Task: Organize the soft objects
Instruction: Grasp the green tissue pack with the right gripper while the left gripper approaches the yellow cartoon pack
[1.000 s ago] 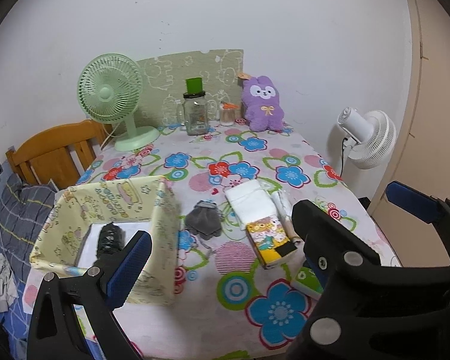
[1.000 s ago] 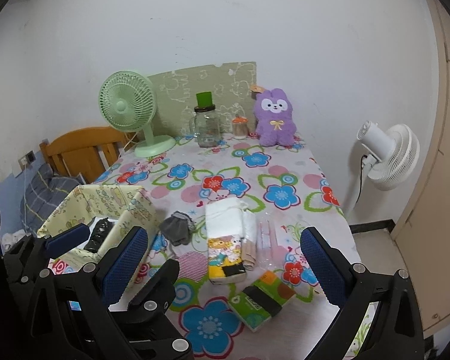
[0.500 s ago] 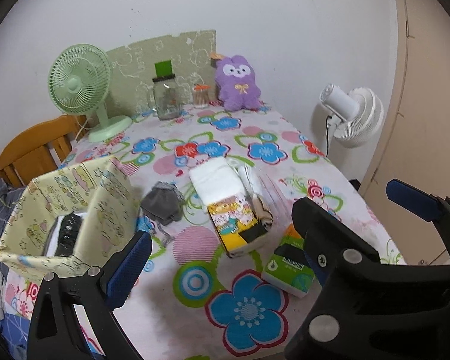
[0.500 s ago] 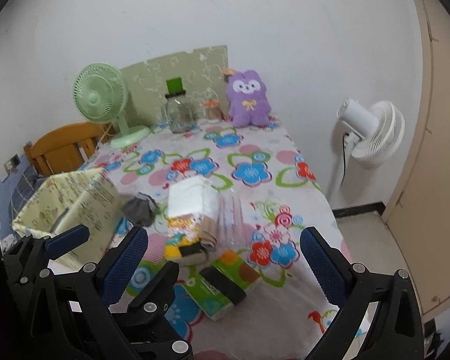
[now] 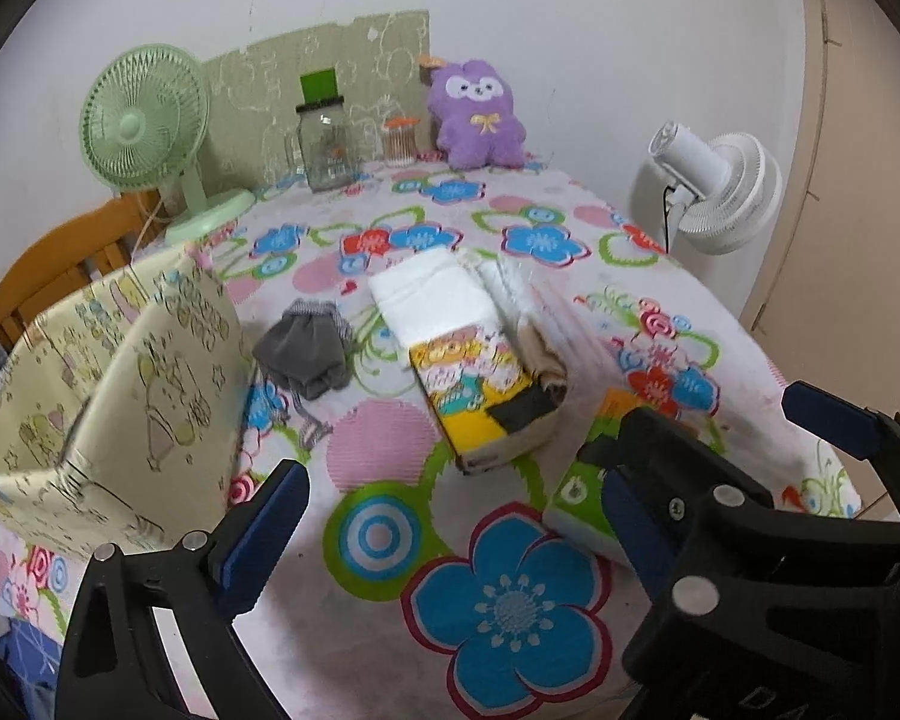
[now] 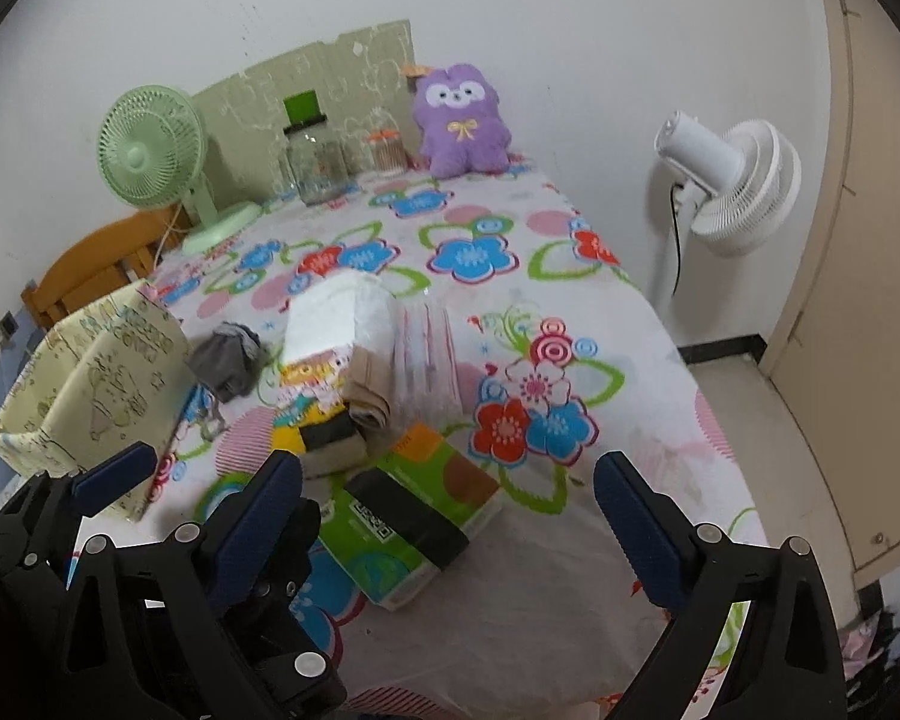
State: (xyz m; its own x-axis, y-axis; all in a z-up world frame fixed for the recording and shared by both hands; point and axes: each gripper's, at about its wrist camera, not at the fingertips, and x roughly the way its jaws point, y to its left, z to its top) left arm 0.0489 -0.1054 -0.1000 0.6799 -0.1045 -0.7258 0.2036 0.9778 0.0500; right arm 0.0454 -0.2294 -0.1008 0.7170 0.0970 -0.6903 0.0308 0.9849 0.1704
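At the left of the worktop point(image 5: 510, 648) a yellow fabric bin point(image 5: 120, 396) is seen, with a grey cloth point(image 5: 306, 348) just beside it and tissue packs point(image 5: 468, 348) further right. Both the left tool point(image 5: 444, 534) and right tool point(image 6: 450, 510) are held spread and empty, so an approach step is judged under way. A descent onto one soft item is called for next.

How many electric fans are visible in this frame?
2. A green desk fan stands at the table's far left corner; a white fan stands on the floor beyond the table's right edge. None appears hidden.
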